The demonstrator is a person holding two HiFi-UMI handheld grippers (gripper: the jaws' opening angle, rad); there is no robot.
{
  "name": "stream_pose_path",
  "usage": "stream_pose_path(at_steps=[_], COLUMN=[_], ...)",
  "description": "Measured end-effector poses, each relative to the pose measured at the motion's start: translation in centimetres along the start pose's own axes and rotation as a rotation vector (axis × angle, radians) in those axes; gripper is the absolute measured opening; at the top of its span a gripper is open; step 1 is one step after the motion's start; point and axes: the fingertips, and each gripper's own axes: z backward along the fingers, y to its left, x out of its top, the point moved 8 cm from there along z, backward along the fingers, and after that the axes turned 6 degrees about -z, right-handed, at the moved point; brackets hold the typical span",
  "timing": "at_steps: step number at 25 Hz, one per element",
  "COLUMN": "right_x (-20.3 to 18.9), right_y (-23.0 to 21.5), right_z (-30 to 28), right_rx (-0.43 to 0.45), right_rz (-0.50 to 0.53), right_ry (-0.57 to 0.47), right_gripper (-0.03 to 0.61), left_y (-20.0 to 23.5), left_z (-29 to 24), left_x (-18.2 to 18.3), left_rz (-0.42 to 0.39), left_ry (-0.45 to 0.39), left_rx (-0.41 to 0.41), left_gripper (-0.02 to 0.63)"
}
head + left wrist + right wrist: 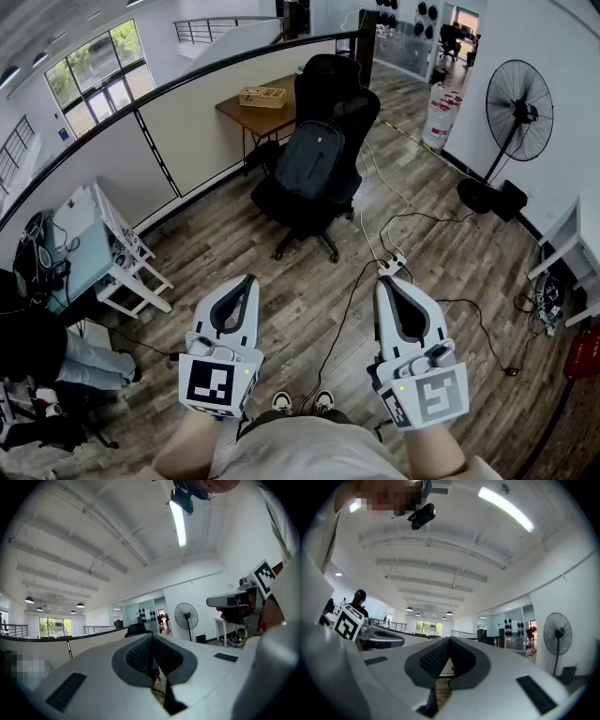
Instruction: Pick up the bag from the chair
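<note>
A dark grey backpack [310, 159] leans upright against the back of a black office chair [330, 89] in the head view, well ahead of both grippers. My left gripper [249, 278] is held low at the lower left, jaws shut and empty. My right gripper [384, 279] is level with it at the lower right, also shut on nothing. Both point toward the chair from over a metre away. In the left gripper view the left gripper [151, 637] has its tips pressed together, with the chair top [137, 628] just above them. The right gripper [449, 641] is closed too.
A wooden desk [261, 111] with a small crate [262, 96] stands behind the chair. Cables and a power strip [390, 267] run across the wood floor. A standing fan [518, 103] is at the right, a white table [94, 244] at the left, and a curved partition wall [187, 112] behind.
</note>
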Motion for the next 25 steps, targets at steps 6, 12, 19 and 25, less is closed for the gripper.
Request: stream_pose_path(at_steps=[6, 12, 19, 25], right_x=[-0.2, -0.4, 0.0, -0.8], right_y=[-0.6, -0.9, -1.7, -2.8], right_z=[-0.5, -0.3, -0.9, -1.2], right_rx=[-0.022, -0.036, -0.091, -0.072], right_rz=[-0.021, -0.021, 0.044, 0.007], right_ry=[-0.01, -0.019, -0.087, -0.042], right_gripper=[0.003, 0.003, 0.6, 0.6], left_y=[0.3, 0.1, -0.3, -0.7], left_z=[-0.7, -0.8, -1.7, -2.7], left_x=[-0.1, -0.1, -0.2, 0.1], left_rz=[-0.012, 0.008, -0.016, -0.023], left_ry=[-0.009, -0.009, -0.09, -0.084], left_rx=[0.001, -0.015, 0.083, 0.084], left_gripper=[0.002, 0.002, 0.44, 0.454])
